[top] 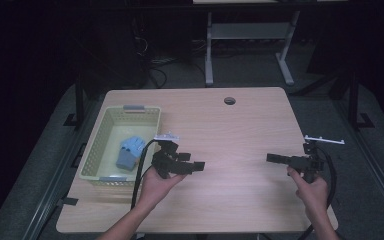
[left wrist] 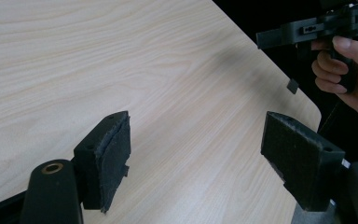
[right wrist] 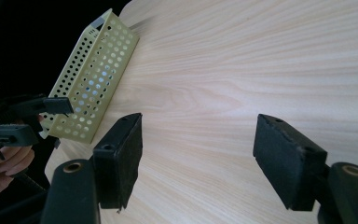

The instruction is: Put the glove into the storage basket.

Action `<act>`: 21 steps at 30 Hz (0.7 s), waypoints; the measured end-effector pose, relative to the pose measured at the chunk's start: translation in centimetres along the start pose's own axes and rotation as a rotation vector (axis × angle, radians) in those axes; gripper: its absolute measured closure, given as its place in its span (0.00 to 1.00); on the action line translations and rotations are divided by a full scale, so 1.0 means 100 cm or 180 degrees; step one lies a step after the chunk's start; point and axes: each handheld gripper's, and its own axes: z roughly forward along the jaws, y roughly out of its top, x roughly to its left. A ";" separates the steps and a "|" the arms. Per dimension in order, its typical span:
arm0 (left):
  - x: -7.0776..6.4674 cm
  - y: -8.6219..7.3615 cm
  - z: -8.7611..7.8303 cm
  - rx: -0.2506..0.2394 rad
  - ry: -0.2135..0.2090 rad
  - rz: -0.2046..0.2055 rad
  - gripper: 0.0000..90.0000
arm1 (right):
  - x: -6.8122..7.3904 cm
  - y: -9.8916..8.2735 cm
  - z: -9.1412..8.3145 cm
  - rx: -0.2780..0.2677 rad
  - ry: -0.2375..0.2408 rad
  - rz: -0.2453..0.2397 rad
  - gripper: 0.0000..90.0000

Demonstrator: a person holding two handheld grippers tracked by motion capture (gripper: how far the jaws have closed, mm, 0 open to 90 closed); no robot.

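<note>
Wood table [top: 240, 130], both grippers spread w/ nothing held, high view shows blue item [top: 129, 152] in basket [top: 100, 145].

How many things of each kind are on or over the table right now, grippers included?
Baskets: 1, the yellow-green basket
Blue items in the basket: 1, the blue item
Grippers: 2, the left gripper and the right gripper, both open and holding nothing
Total: 4
</note>
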 end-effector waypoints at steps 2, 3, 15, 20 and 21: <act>-0.001 -0.003 0.001 -0.0013 -0.0001 0.0024 0.26 | -0.004 -0.003 -0.002 -0.0007 0.0011 0.0033 0.36; -0.001 -0.004 0.001 -0.0017 0.0000 0.0043 0.26 | -0.005 -0.004 -0.003 -0.0001 0.0011 0.0041 0.36; -0.008 -0.017 0.009 0.0019 -0.0016 0.0132 0.26 | -0.017 -0.018 -0.010 0.0001 -0.0004 0.0098 0.34; -0.011 -0.023 0.013 0.0016 -0.0037 0.0117 0.25 | -0.021 -0.025 -0.012 0.0010 0.0011 0.0125 0.34; -0.011 -0.024 0.013 0.0022 -0.0048 0.0117 0.24 | -0.022 -0.026 -0.012 0.0002 0.0020 0.0118 0.34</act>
